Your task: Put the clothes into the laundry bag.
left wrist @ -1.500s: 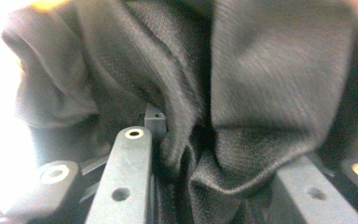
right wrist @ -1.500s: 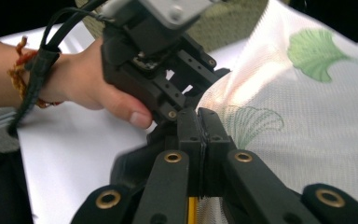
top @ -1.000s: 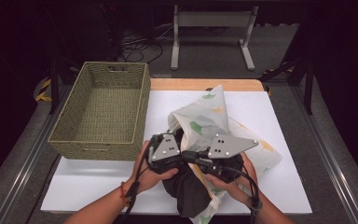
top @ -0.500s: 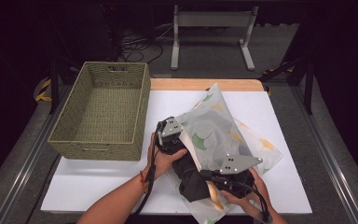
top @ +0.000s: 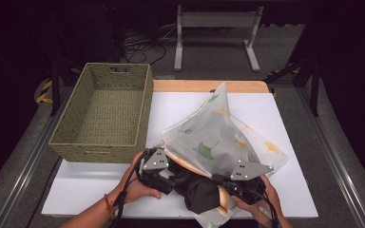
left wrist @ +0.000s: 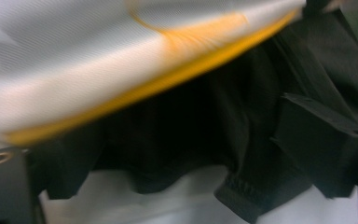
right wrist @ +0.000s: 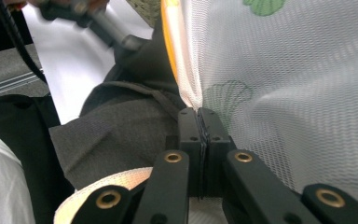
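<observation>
A white mesh bag (top: 218,137) printed with green and yellow leaves lies on the table, its orange-trimmed mouth facing the near edge. A black garment (top: 195,187) sits partly inside that mouth. My right gripper (top: 225,183) is at the mouth's right side; in the right gripper view it (right wrist: 199,116) is shut on the mesh bag's (right wrist: 284,93) rim, with the black garment (right wrist: 116,126) to its left. My left gripper (top: 164,183) is at the mouth's left side. In the left gripper view its jaws stand wide apart around the black garment (left wrist: 191,121), under the bag's orange rim (left wrist: 158,84).
An empty woven basket (top: 100,147) stands at the table's left, close to my left hand. The white table cover (top: 90,190) shows bare in front of it. A metal stand (top: 214,33) is on the floor beyond the table.
My left gripper has dropped from the bag's upper left down to the garment at the near edge. The bag has spread flatter and wider. My right gripper shifted slightly right.
</observation>
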A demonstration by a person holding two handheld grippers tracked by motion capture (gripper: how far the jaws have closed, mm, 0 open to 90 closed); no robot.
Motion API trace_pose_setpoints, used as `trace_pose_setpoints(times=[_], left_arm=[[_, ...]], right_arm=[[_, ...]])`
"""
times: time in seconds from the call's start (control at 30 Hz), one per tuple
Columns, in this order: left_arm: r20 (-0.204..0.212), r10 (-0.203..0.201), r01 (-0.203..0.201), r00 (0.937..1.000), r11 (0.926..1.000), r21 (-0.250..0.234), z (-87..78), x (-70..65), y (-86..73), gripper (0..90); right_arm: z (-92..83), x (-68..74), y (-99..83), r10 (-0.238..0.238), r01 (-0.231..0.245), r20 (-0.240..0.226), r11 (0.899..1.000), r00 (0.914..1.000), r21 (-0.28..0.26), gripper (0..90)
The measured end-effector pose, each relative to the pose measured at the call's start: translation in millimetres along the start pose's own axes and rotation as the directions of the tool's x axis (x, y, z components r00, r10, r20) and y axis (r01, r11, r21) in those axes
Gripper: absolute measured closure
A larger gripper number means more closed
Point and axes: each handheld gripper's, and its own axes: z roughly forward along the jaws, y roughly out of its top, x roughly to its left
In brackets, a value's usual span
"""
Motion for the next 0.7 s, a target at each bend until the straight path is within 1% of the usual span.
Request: trace_pose_setpoints(times=[0.03,0.1,0.17,0.2,0.23,0.27,0.3,0.33,0.37,0.4,0.43,0.47,0.5,0.53,0.57,0.6,0.63,0.67,0.7], left_arm=[[0.005,0.005,-0.005,1.0000,0.9999,0.012,4.6,-2.3,0.2,7.1],[0.002,0.000,0.000,1.0000,0.9993,0.037,18.9,-6.6,2.7,4.6],[0.017,-0.013,0.012,0.9998,0.9986,0.051,33.4,-6.5,5.0,3.0],[0.008,-0.021,0.021,0.9997,0.9978,0.063,38.5,-6.7,5.9,3.0],[0.009,-0.020,0.019,0.9998,0.9973,0.070,45.5,-6.7,7.0,3.0],[0.006,-0.011,0.010,0.9999,0.9959,0.090,53.5,-7.5,8.2,3.2],[-0.012,-0.006,0.007,0.9999,0.9938,0.111,59.6,-9.4,8.9,4.5],[-0.015,-0.009,0.010,0.9998,0.9931,0.117,64.5,-11.1,9.0,5.1],[-0.038,-0.020,0.024,0.9991,0.9938,0.109,69.8,-12.1,9.9,11.4],[-0.038,-0.020,0.024,0.9991,0.9938,0.109,69.8,-12.1,9.9,17.6],[-0.056,-0.027,0.034,0.9981,0.9934,0.110,71.4,-10.6,13.3,17.6],[-0.070,-0.028,0.035,0.9972,0.9936,0.107,72.3,-8.2,15.7,30.5],[-0.084,-0.036,0.045,0.9958,0.9933,0.106,73.3,-6.1,17.5,45.9],[-0.088,-0.035,0.044,0.9956,0.9940,0.101,74.7,-3.6,18.6,55.8],[-0.080,-0.058,0.065,0.9951,0.9948,0.079,77.4,-1.5,18.9,62.1],[-0.082,-0.055,0.062,0.9951,0.9951,0.078,79.4,1.0,19.7,65.9],[-0.092,-0.061,0.067,0.9939,0.9956,0.065,81.6,1.8,21.1,67.9],[-0.105,-0.074,0.080,0.9917,0.9954,0.054,82.8,3.1,22.4,70.7],[-0.135,-0.091,0.096,0.9866,0.9949,0.030,85.2,7.1,24.2,71.4]], right_arm=[[1.3,0.6,-0.3,-0.005,0.005,-0.002,1.000,1.0000,0.003,89.6],[3.6,0.9,-1.2,-0.007,0.007,-0.005,1.000,1.0000,0.006,89.6],[8.2,2.0,-4.5,-0.007,0.007,-0.016,1.000,0.9999,0.016,89.6],[9.5,2.4,-5.3,-0.008,0.008,-0.020,1.000,0.9998,0.019,89.6],[9.5,2.4,-5.3,-0.008,0.008,-0.020,1.000,0.9998,0.019,89.6],[10.9,2.9,-6.2,-0.014,0.015,-0.025,1.000,0.9996,0.020,89.6],[12.6,3.7,-6.6,-0.022,0.023,-0.034,1.000,0.9992,0.020,89.5],[14.2,4.1,-6.7,-0.025,0.026,-0.037,0.999,0.9990,0.026,89.5],[17.9,5.1,-7.2,-0.028,0.030,-0.045,0.999,0.9986,0.033,89.5],[17.9,5.1,-7.2,-0.028,0.030,-0.045,0.999,0.9986,0.033,89.5],[19.3,5.4,-7.5,-0.030,0.032,-0.049,0.999,0.9984,0.038,89.5],[21.6,6.5,-7.9,-0.032,0.035,-0.053,0.998,0.9981,0.048,89.5],[22.6,6.9,-7.9,-0.035,0.038,-0.055,0.998,0.9979,0.049,89.5],[23.3,7.4,-7.8,-0.034,0.037,-0.062,0.998,0.9975,0.051,89.5],[23.6,7.7,-7.6,-0.035,0.039,-0.063,0.998,0.9974,0.053,89.5],[24.0,8.2,-7.5,-0.036,0.040,-0.063,0.998,0.9974,0.054,89.5],[24.2,8.4,-7.3,-0.036,0.040,-0.064,0.998,0.9973,0.056,89.5],[25.1,8.2,-7.9,-0.030,0.034,-0.070,0.997,0.9971,0.062,89.5],[26.0,8.1,-8.6,-0.025,0.030,-0.072,0.997,0.9971,0.066,89.5]])
